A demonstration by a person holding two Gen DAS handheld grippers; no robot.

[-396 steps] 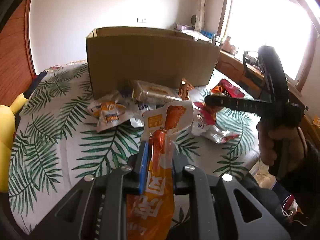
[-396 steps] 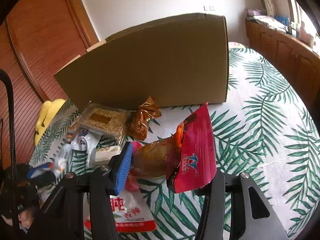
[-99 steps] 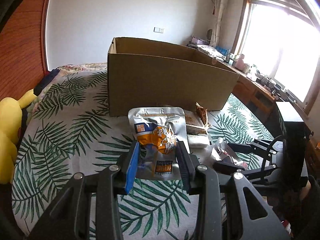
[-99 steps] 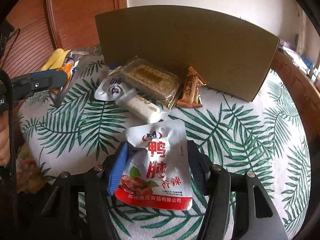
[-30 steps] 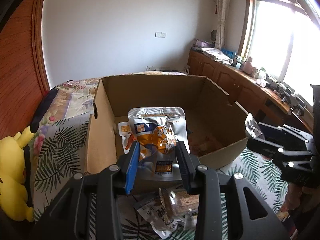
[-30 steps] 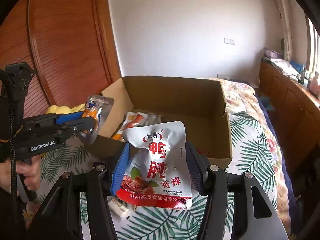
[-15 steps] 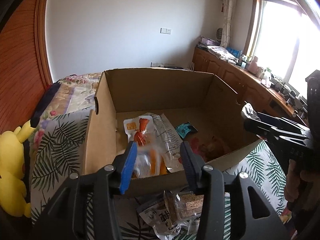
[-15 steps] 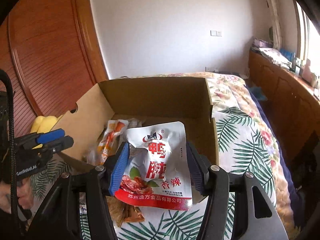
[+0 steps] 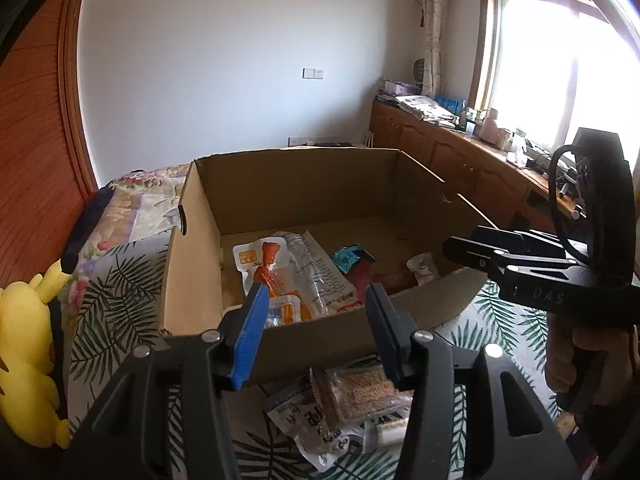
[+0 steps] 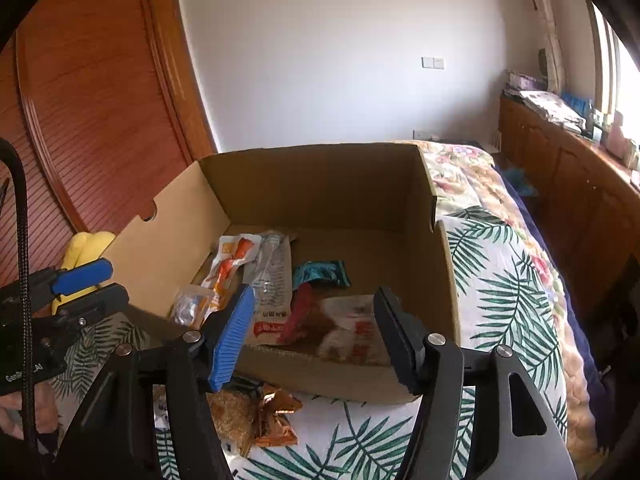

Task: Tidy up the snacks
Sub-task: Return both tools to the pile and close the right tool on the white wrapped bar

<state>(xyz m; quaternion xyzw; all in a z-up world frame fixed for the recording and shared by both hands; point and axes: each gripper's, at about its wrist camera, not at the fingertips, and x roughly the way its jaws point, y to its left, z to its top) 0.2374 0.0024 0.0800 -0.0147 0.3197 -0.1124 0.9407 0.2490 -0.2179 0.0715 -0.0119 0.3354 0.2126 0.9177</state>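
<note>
Hovering over the open brown cardboard box (image 9: 192,280), our left gripper (image 9: 314,300) and right gripper (image 10: 314,308) have just been opening, jaws apart and empty, with foil snack packets (image 10: 268,280) lying below them.

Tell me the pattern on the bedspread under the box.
Green palm fronds on white bedspread; clearest in the right wrist view.

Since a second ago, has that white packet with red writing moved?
Yes. It dropped from between the right gripper's fingers, which have just opened, and now lies inside the cardboard box, near its front wall: white packet.

snack packets (image 10: 276,280) lie flat inside open cardboard box (image 10: 320,176).
</note>
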